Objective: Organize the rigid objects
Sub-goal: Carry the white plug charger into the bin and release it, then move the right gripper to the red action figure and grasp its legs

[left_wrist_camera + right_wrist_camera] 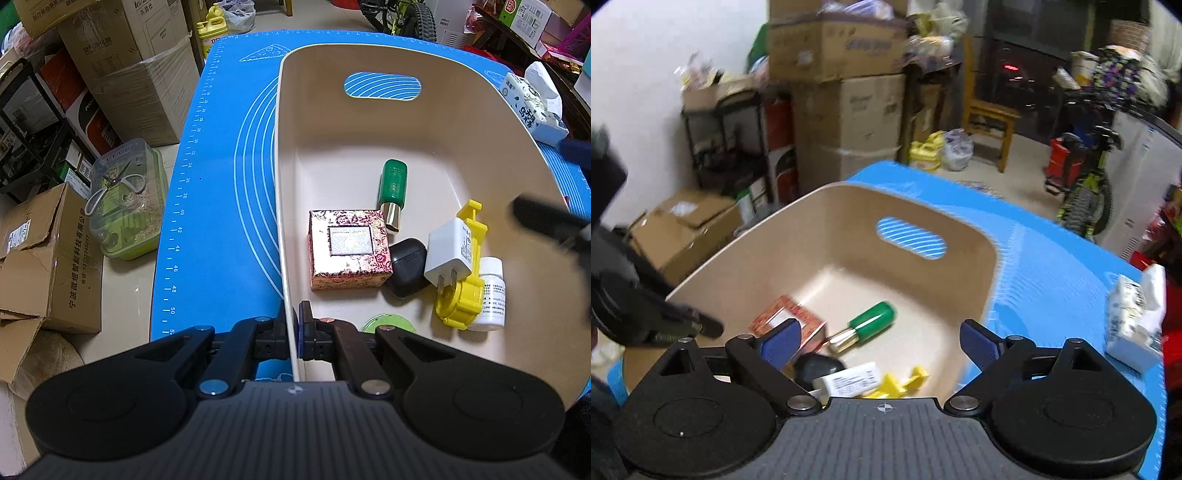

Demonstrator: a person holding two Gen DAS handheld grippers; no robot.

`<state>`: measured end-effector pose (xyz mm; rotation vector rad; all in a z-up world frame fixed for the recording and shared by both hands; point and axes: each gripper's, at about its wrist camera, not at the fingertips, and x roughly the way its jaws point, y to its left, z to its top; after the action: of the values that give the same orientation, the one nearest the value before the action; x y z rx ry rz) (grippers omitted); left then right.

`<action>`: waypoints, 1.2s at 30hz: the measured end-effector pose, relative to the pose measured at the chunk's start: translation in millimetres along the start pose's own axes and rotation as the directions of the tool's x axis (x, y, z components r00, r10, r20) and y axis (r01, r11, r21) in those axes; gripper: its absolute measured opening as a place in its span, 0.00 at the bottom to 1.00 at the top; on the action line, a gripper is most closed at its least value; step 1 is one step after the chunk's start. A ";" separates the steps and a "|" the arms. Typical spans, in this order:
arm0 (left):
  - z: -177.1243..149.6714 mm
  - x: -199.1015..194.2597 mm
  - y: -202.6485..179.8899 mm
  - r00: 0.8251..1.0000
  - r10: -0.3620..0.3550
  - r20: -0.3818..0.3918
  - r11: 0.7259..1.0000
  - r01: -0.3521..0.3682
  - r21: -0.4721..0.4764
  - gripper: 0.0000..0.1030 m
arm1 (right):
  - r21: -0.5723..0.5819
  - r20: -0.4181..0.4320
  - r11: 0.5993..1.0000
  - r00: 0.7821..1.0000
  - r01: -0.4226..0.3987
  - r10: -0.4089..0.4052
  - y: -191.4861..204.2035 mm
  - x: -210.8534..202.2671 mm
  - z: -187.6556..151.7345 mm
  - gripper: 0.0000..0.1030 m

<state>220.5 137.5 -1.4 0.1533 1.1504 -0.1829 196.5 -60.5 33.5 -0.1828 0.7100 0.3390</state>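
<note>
- In the left wrist view, our left gripper (294, 325) is clamped tight on the near left wall of the beige bin (369, 155), one finger outside and one inside.
- The bin sits on a blue mat (221, 184). Inside it we see a patterned box (349, 249), a green bottle with a gold cap (392, 192), a black case (408, 266), a white charger (452, 254) lying on a yellow plastic part (461, 299), and a white pill bottle (493, 295).
- A tissue pack (532, 107) lies on the mat beyond the bin's right rim.
- In the right wrist view, our right gripper (882, 345) hangs above the bin (775, 236) with its jaws spread wide and nothing between them.
- Below it we see the patterned box (809, 323), green bottle (873, 319), black case (818, 367), charger (851, 378) and yellow part (905, 382); the view is blurred.
</note>
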 end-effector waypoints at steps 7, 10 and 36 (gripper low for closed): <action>0.6 -0.2 -0.1 1.000 0.000 -0.001 1.000 0.000 0.000 0.05 | 0.110 0.031 0.989 0.994 0.103 -0.107 -44.1 -26.2 -8.1 0.93; 0.6 -0.3 -0.1 1.000 0.000 -0.001 1.000 0.000 0.000 0.05 | 0.153 0.008 0.976 0.987 0.157 -0.160 -60.8 -28.4 -20.8 0.93; 1.7 -0.1 -0.2 1.000 0.002 -0.003 1.000 -0.002 -0.004 0.05 | 0.371 -0.251 0.855 0.925 0.364 -0.285 -119.3 41.3 -130.1 0.79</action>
<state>221.9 136.9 -0.7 0.1516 1.1539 -0.1786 190.4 -197.5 -85.0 0.0701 0.9057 -0.1627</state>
